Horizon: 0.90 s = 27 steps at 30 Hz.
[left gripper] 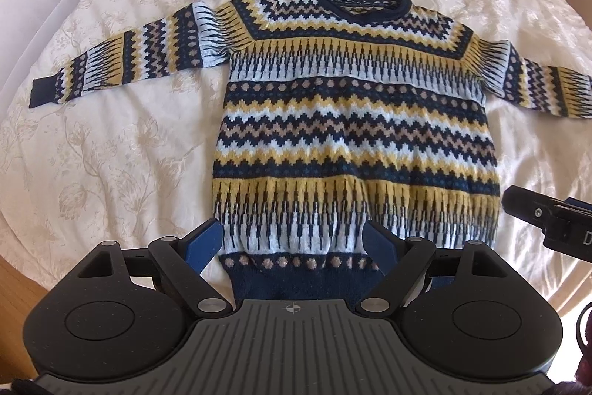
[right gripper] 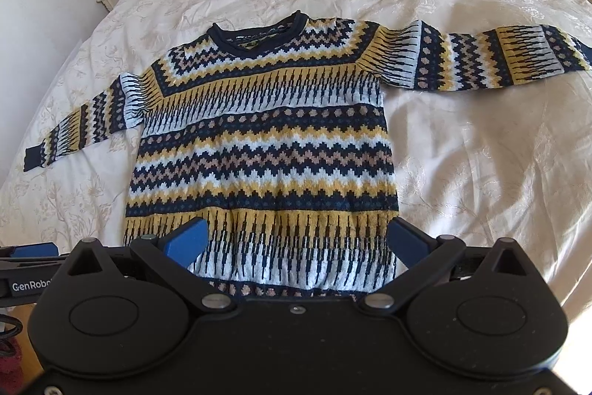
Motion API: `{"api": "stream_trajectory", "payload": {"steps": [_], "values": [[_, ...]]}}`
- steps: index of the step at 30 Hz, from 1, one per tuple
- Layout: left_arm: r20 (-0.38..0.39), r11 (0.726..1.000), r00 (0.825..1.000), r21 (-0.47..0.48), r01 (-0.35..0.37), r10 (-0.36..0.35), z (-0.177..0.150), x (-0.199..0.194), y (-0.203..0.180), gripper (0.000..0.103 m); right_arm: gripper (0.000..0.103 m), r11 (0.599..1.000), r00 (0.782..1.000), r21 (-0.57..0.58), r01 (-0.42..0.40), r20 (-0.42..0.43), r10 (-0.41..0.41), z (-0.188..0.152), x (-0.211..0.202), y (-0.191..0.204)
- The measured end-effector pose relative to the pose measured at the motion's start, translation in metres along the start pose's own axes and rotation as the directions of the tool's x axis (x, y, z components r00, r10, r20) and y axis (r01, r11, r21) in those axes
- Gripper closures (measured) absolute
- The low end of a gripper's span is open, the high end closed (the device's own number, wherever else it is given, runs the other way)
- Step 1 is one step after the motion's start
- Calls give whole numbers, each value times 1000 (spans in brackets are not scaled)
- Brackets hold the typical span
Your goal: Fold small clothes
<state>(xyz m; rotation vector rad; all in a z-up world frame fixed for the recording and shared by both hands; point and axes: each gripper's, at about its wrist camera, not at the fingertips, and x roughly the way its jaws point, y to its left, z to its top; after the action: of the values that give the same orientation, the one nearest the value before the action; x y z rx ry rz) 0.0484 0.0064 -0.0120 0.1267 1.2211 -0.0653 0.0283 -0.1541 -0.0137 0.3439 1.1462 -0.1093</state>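
Knitted sweater (left gripper: 355,121) lies flat on the bed (left gripper: 111,143) ahead of my left gripper (left gripper: 292,239) and right gripper (right gripper: 296,239), both spread wide, seemingly hovering above its hem.

Bright daylight throughout, strongest on the bedspread (right gripper: 462,6) ahead and to the right of the tool, where the white cloth nearly washes out. Soft shadows only, in folds and close under the sweater (left gripper: 355,121) hem. Sharp at centre; strongly bowed and dark-cornered toward the edges, slightly soft far ahead
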Motion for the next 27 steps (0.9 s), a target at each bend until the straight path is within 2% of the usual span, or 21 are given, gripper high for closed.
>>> {"api": "stream_trajectory", "payload": {"steps": [8, 17, 24, 26, 27], "values": [[8, 999, 1000, 42, 24, -24, 45, 19, 1, 20, 1, 993, 999, 114, -22, -36, 26, 29, 28, -8], [24, 995, 998, 81, 53, -55, 95, 44, 9, 21, 1, 993, 997, 94, 72, 0, -73, 63, 49, -12], [43, 989, 996, 131, 70, -76, 118, 57, 5, 21, 1, 986, 986, 32, 165, 23, -166, 86, 57, -23], [39, 988, 996, 135, 70, -76, 123, 61, 1, 25, 1, 982, 982, 25, 188, 29, -189, 93, 56, -32], [36, 988, 996, 134, 75, -80, 125, 62, -1, 30, 2, 980, 980, 26, 195, 36, -196, 96, 55, -37]]}}
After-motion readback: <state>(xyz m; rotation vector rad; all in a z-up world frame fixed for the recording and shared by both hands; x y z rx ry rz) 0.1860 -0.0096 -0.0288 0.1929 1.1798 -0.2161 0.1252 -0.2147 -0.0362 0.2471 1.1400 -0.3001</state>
